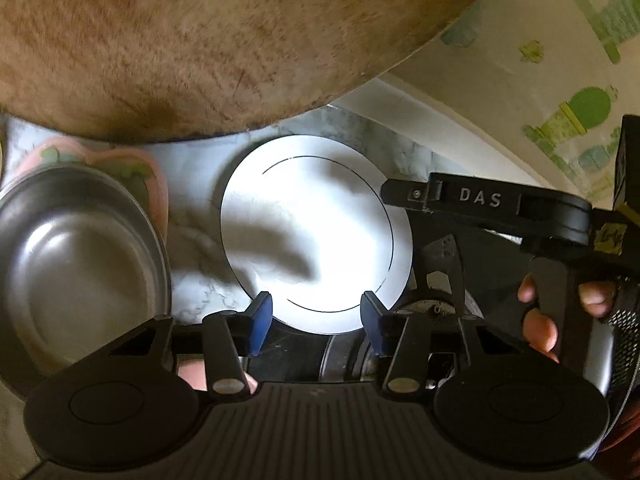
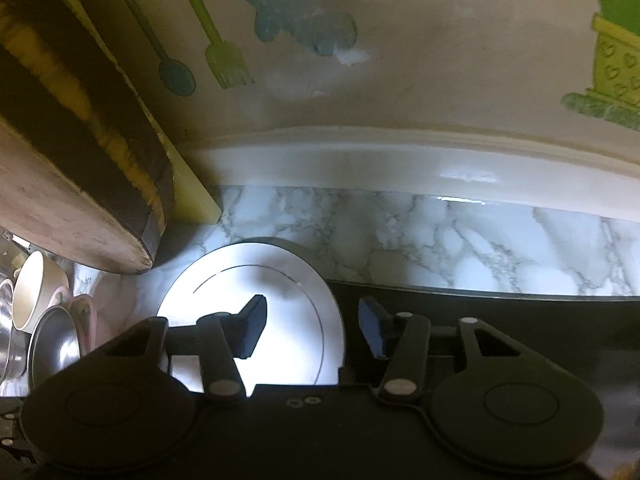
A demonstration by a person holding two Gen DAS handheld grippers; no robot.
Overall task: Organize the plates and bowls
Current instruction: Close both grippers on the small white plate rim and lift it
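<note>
Left gripper (image 1: pixel 316 320), black with blue pads, about half open: nothing between the pads, which sit at the near rim of a round flat silvery metal plate (image 1: pixel 316 236) without clearly pressing on it; contact cannot be told. Right gripper (image 2: pixel 312 328), same build, also about half open: left pad over the plate (image 2: pixel 256 312) face, right pad past the plate's right edge above a black glossy surface (image 2: pixel 500 316); nothing pinched. In the left wrist view, right gripper (image 1: pixel 404 194) reaching in from the right over the plate's right edge, with a hand (image 1: pixel 560 312) wrapped round its handle.

Plate lying flat on a white marble-patterned countertop (image 2: pixel 400 236) with grey veins, partly overhanging the black surface. Behind, a white raised ledge (image 2: pixel 360 160), then a cream wall (image 2: pixel 440 60) printed with green and blue kitchen motifs.

To the plate's left, a steel bowl (image 1: pixel 80 248) resting on a pink plate (image 1: pixel 156 184) with green pattern. Further left in the right wrist view, a cream cup (image 2: pixel 36 288) tipped on its side beside the steel bowl (image 2: pixel 56 344). Above, a thick round wooden board (image 1: pixel 200 40) with a dark edge, leaning over the counter and hiding the back corner; a pale yellow board (image 2: pixel 196 196) standing behind it against the wall.
</note>
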